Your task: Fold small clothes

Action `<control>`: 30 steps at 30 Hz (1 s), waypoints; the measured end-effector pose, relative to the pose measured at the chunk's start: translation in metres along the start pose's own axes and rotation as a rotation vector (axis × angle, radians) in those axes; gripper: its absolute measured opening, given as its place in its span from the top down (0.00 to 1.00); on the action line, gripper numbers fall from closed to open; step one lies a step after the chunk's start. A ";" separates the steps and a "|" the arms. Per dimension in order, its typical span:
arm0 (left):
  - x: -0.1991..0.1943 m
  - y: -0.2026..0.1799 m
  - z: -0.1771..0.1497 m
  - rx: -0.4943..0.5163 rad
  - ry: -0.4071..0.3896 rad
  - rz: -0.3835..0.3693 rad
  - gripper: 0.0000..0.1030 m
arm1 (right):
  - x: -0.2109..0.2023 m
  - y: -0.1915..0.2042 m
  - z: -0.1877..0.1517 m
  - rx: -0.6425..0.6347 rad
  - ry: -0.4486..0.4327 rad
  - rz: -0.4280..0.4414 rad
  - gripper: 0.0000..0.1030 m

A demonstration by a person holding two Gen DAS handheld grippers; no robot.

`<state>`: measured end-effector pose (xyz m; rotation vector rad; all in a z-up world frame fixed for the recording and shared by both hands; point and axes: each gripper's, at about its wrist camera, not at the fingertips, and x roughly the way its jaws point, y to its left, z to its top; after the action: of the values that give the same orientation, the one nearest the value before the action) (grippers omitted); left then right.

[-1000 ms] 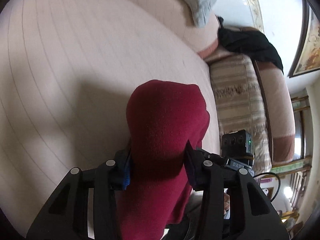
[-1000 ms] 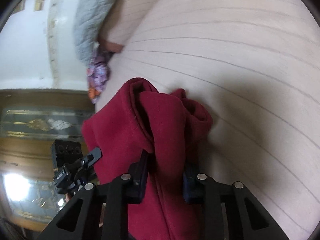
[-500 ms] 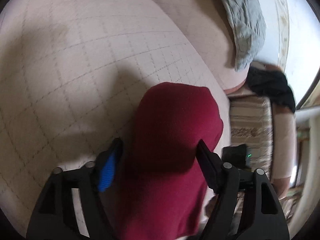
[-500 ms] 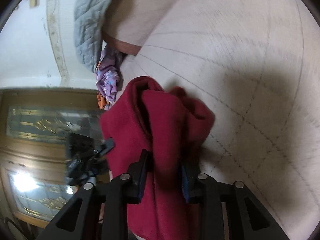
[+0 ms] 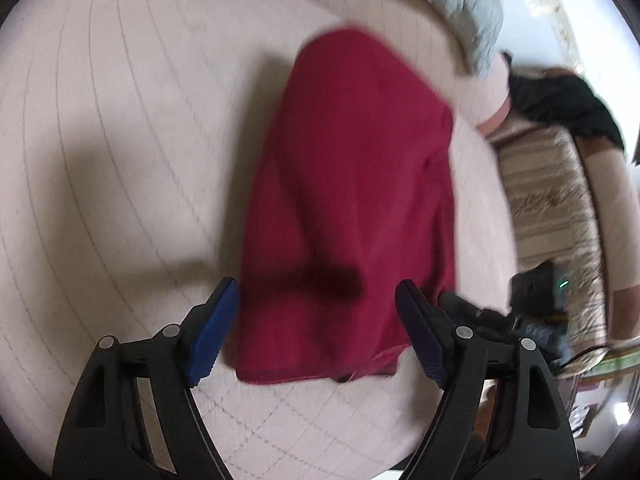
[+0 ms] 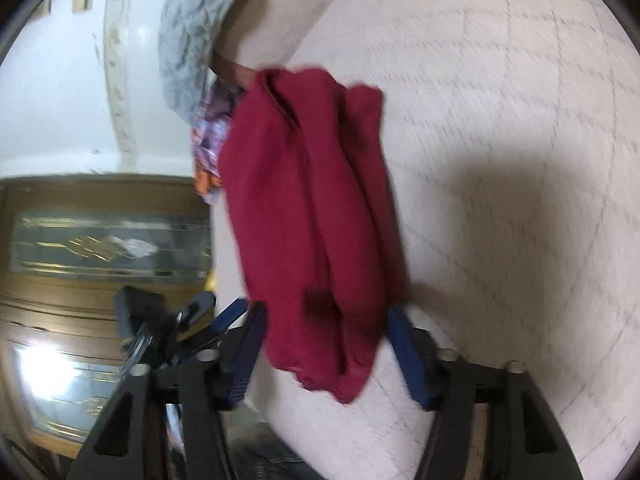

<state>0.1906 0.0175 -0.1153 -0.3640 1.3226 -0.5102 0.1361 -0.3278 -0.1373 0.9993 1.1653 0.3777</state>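
Observation:
A dark red garment (image 5: pixel 352 200) lies folded lengthwise on the pale quilted bed cover (image 5: pixel 120 140). My left gripper (image 5: pixel 316 312) is open, its jaws wide apart on either side of the garment's near hem, not gripping it. In the right wrist view the same red garment (image 6: pixel 316 220) lies near the bed's edge. My right gripper (image 6: pixel 324 340) is open too, its blue pads on either side of the near end of the cloth. Both views are blurred by motion.
A grey quilted blanket (image 5: pixel 460 4) lies at the back of the bed, also in the right wrist view (image 6: pixel 192 36). A black garment (image 5: pixel 560 100) lies on a striped sofa (image 5: pixel 552 208). A purple patterned cloth (image 6: pixel 208 136) sits beside the red garment.
Both grippers have opened and let go of the red garment. It now lies stretched out on the bed, and both grippers have drawn back from it.

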 end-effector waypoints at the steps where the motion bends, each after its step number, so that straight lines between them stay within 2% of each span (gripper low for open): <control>1: 0.005 0.001 -0.001 0.006 0.012 0.003 0.27 | 0.001 0.001 -0.002 0.013 -0.008 -0.003 0.79; 2: 0.008 0.003 0.000 0.014 0.026 0.007 0.38 | -0.001 0.005 -0.005 0.019 -0.021 0.027 0.82; 3: 0.007 0.007 0.000 0.004 0.028 0.003 0.42 | -0.002 0.010 -0.006 0.018 -0.026 0.049 0.84; 5: -0.002 0.020 0.005 -0.061 0.013 -0.061 0.47 | -0.008 0.024 -0.010 0.006 -0.035 0.106 0.85; 7: -0.014 0.029 0.011 -0.094 -0.002 -0.093 0.57 | -0.011 0.030 -0.019 0.037 -0.026 0.222 0.87; 10: -0.021 0.033 0.017 -0.098 -0.022 -0.062 0.58 | 0.001 0.013 -0.041 0.111 -0.012 0.294 0.87; 12: -0.017 0.030 0.017 -0.094 -0.009 -0.067 0.58 | 0.019 -0.011 -0.048 0.172 0.020 0.198 0.86; 13: -0.015 0.024 0.017 -0.077 -0.002 -0.064 0.58 | 0.027 -0.021 -0.047 0.160 0.024 0.109 0.85; 14: -0.014 0.017 0.015 -0.056 0.003 -0.055 0.56 | 0.030 -0.024 -0.046 0.143 0.025 0.076 0.85; 15: -0.013 0.012 0.015 -0.040 0.010 -0.042 0.53 | 0.031 -0.025 -0.044 0.151 0.036 0.105 0.82; 16: -0.011 0.003 0.013 -0.021 0.016 -0.033 0.40 | 0.029 -0.021 -0.042 0.136 0.043 0.107 0.78; 17: -0.011 -0.002 0.011 -0.004 0.015 -0.024 0.26 | 0.028 -0.015 -0.041 0.108 0.048 0.107 0.62; 18: -0.012 -0.004 0.011 0.004 0.008 -0.009 0.24 | 0.024 -0.008 -0.039 0.066 0.044 0.102 0.45; 21: -0.005 -0.003 0.011 -0.005 0.014 0.049 0.23 | 0.001 0.011 -0.031 -0.043 -0.050 0.043 0.26; 22: -0.001 0.001 0.011 -0.022 0.025 0.050 0.23 | 0.000 0.012 -0.029 -0.053 -0.053 0.039 0.25; 26: 0.012 0.009 0.011 -0.072 0.045 0.038 0.24 | 0.020 0.000 -0.024 -0.019 -0.015 0.017 0.28; 27: 0.010 0.011 0.008 -0.086 0.035 0.028 0.24 | 0.034 -0.001 -0.024 -0.017 0.000 0.023 0.43; 28: 0.009 0.014 0.007 -0.108 0.029 0.013 0.35 | 0.043 0.004 -0.025 -0.033 0.004 0.007 0.50; 29: 0.008 0.016 0.005 -0.127 0.030 0.005 0.54 | 0.043 0.002 -0.023 -0.047 0.000 0.000 0.55; 30: 0.005 0.022 0.003 -0.140 0.035 -0.004 0.62 | 0.040 0.000 -0.023 -0.057 -0.017 0.010 0.62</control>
<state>0.1981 0.0328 -0.1306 -0.4751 1.3957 -0.4298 0.1313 -0.2892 -0.1613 0.9579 1.1283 0.4073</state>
